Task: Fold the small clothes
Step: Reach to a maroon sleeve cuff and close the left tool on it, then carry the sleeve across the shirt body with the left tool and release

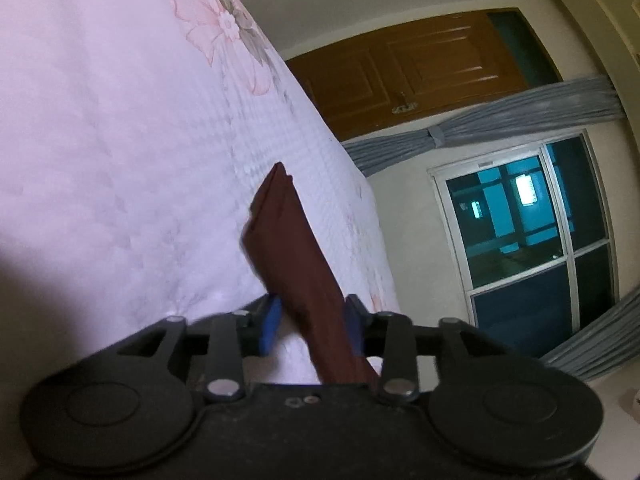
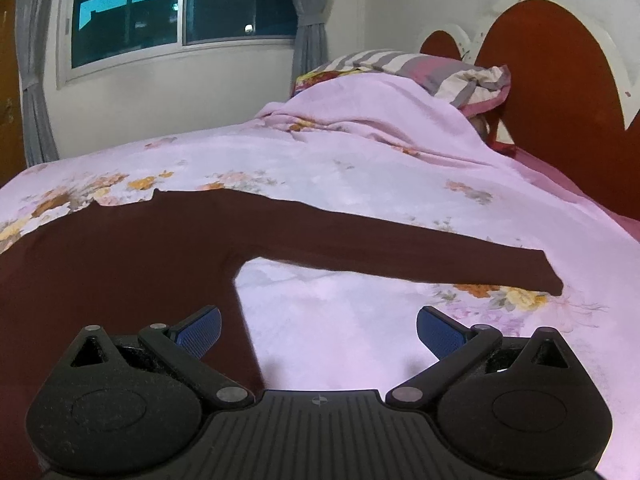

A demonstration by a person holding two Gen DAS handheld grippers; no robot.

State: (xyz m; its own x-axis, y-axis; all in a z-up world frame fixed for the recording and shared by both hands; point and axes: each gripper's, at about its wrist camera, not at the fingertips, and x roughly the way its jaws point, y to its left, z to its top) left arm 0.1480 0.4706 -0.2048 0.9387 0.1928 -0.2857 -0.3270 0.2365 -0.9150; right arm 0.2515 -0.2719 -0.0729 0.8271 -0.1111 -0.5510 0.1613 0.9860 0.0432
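Observation:
A dark maroon long-sleeved garment [image 2: 120, 248] lies flat on the pink floral bedspread [image 2: 360, 168], one sleeve [image 2: 400, 244] stretched out to the right. My right gripper [image 2: 318, 330] is open and empty, low over the bedspread just right of the garment's body. In the left wrist view, a folded strip of the maroon garment [image 1: 292, 256] runs between the blue pads of my left gripper [image 1: 314, 328]. The pads stand apart, and the cloth rests against the right pad [image 1: 354, 330]. The view is tilted, with the bedspread [image 1: 120, 140] at the left.
Striped pillows [image 2: 440, 72] lie under the spread by the red headboard [image 2: 552, 72]. A window [image 2: 180, 4] with grey curtains is on the far wall. In the left wrist view a brown wooden door [image 1: 420, 72] and the window [image 1: 528, 232] show beyond the bed edge.

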